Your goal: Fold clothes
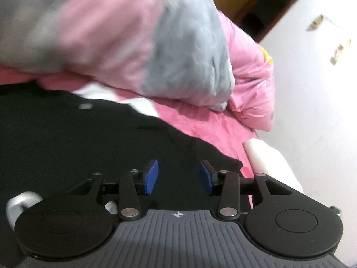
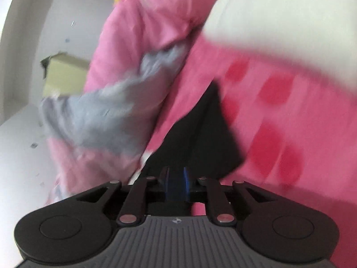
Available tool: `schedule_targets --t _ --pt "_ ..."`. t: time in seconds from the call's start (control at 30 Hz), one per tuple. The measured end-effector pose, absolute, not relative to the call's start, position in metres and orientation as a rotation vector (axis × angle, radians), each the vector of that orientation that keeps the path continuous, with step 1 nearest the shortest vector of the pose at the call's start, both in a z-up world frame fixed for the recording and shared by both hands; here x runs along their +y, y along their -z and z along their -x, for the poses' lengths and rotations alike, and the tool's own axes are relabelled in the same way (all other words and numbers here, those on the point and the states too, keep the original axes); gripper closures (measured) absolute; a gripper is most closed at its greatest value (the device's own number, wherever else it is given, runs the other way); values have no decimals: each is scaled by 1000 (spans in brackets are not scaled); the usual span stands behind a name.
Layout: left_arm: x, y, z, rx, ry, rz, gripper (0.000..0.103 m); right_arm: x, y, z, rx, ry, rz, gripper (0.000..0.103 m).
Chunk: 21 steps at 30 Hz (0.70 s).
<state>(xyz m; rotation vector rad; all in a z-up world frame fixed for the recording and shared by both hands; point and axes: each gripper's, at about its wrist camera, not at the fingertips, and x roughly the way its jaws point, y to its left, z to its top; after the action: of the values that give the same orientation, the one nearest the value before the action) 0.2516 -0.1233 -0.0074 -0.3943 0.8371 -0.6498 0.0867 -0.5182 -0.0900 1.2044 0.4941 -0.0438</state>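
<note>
A black garment (image 1: 78, 138) lies on the pink bedsheet (image 1: 200, 125) beneath the left gripper (image 1: 178, 176) — jaws spread, pinching nothing. The right gripper (image 2: 176, 186) points at its corner; jaws nearly together — any pinch unclear.

Bed (image 1: 200, 131): covered with a pink sheet, which in the right wrist view shows darker red blotches.

Lying on it:
- Black garment (image 1: 89, 138), spread flat over the near part of the sheet, one corner reaching toward the bed's edge; a small pale tag shows on it.
- Pink-and-grey quilt (image 1: 133, 38), bundled in a thick heap at the far side, just beyond the garment.
- White cloth (image 1: 142, 105), a strip visible between garment and quilt.
- White pillow (image 2: 279, 11), at the sheet's far edge, blurred.
</note>
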Motion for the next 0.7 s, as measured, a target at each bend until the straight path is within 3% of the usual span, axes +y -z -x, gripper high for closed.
schedule_targets --t 0.1,0.23,0.57,0.7 --pt "-63 -18 -216 838 593 404 60 -486 85 -74 519 -74 -1238 88" --pt "1 -30 -165 832 529 370 49 -441 83 -31 518 -216 -1291 84" --pt "28 61 -43 949 594 267 50 -352 116 54 680 -273 -1218 83" --pt "38 74 -6 896 610 275 50 -322 122 91 741 -296 -1124 83"
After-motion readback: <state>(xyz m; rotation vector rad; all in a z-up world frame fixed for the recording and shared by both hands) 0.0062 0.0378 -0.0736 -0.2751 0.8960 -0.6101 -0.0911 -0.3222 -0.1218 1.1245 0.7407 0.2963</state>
